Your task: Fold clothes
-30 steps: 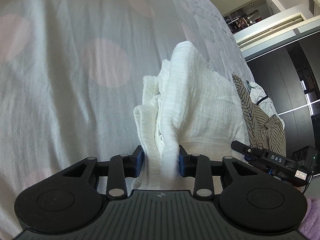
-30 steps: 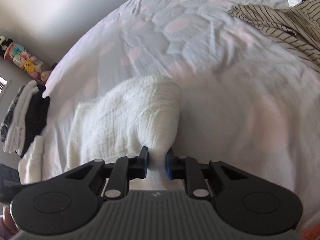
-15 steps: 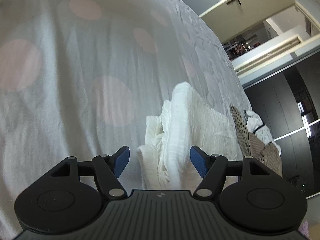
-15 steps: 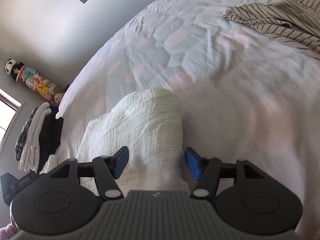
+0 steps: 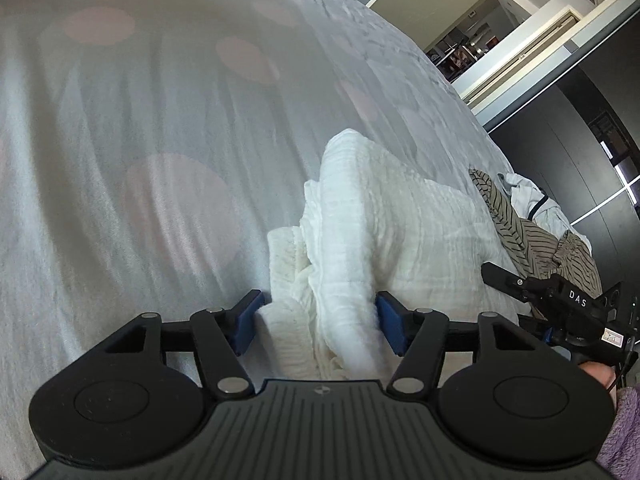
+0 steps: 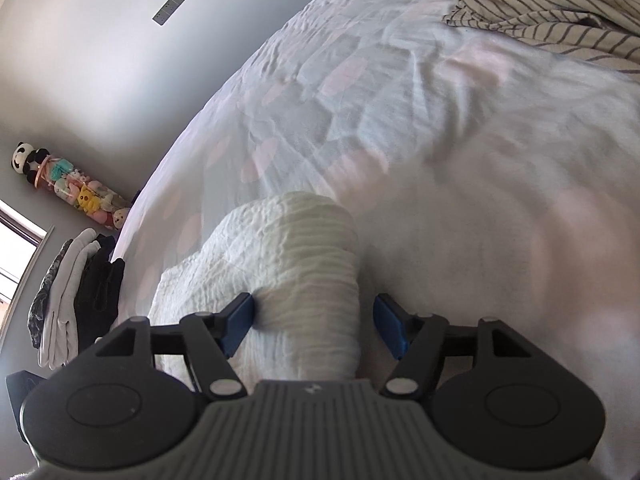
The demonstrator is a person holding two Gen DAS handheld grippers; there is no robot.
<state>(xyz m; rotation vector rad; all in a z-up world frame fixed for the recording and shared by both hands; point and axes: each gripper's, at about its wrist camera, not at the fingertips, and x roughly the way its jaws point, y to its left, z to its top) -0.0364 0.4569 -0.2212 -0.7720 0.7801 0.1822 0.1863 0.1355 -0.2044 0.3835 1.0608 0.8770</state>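
A white crinkled garment (image 5: 400, 216) lies folded in a bundle on the dotted bedsheet (image 5: 160, 120). My left gripper (image 5: 319, 324) straddles its bunched near end. Its jaws are closing, with the blue pads just beside the cloth and not pressing it. In the right wrist view the same white garment (image 6: 280, 248) shows its rolled end between the jaws of my right gripper (image 6: 314, 326). Those jaws are opening, and the right pad stands apart from the cloth. The right gripper's black body (image 5: 560, 300) also shows at the right of the left wrist view.
A beige striped garment (image 5: 532, 240) (image 6: 560, 20) and a white one with dark trim (image 5: 528, 196) lie further along the bed. A stack of folded clothes (image 6: 76, 292) sits at the bed's left edge, below a tube of plush toys (image 6: 76, 192). A purple sleeve (image 5: 624, 432) shows.
Both grippers were shut on the white garment and have let it go, jaws spread wide. The garment has settled lower onto the bed, and both grippers have drawn back a little.
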